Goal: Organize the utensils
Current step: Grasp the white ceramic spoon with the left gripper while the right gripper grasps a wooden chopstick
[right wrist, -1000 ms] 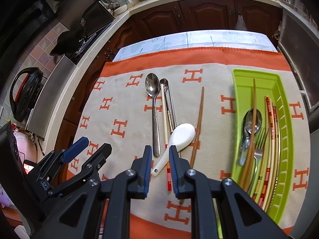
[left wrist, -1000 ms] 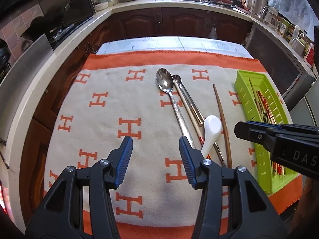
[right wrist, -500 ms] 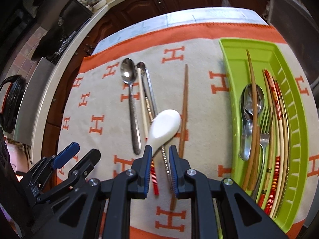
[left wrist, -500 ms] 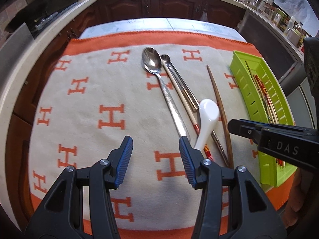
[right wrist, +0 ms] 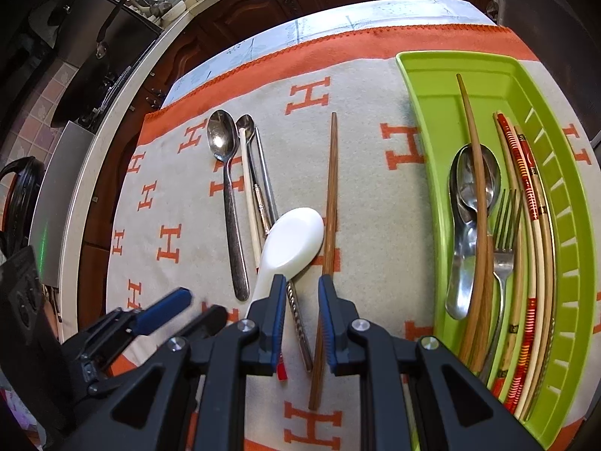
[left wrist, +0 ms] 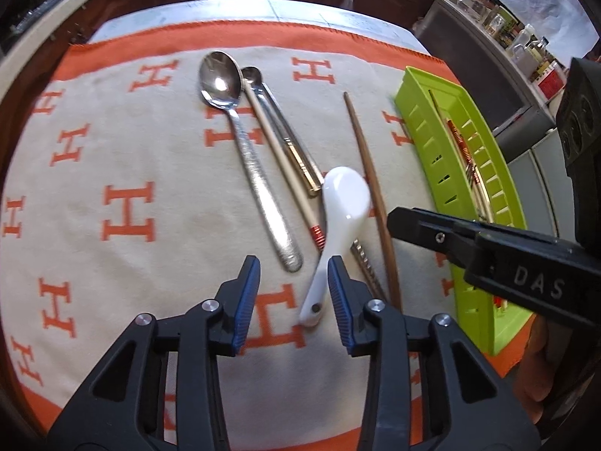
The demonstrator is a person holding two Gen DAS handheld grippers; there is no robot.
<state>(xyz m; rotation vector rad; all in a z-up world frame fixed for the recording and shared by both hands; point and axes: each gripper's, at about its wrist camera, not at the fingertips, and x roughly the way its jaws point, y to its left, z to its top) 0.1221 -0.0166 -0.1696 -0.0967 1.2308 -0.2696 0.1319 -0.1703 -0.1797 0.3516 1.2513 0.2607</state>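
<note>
Both claws had dropped closer to the cloth, and the left claw (left wrist: 293, 297) had just been narrowing around the white spoon's (left wrist: 340, 214) handle, pads not yet pressing, so a pickup looked near. The spoon lay on the cloth-covered worktop, bowl pointing away toward the green tray (left wrist: 439, 158), handle toward the camera. The right claw (right wrist: 300, 319) stood slightly parted, holding nothing

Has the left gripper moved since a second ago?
Yes. The left gripper has come down toward the cloth, jaws closing, now straddling the white spoon handle.
</note>
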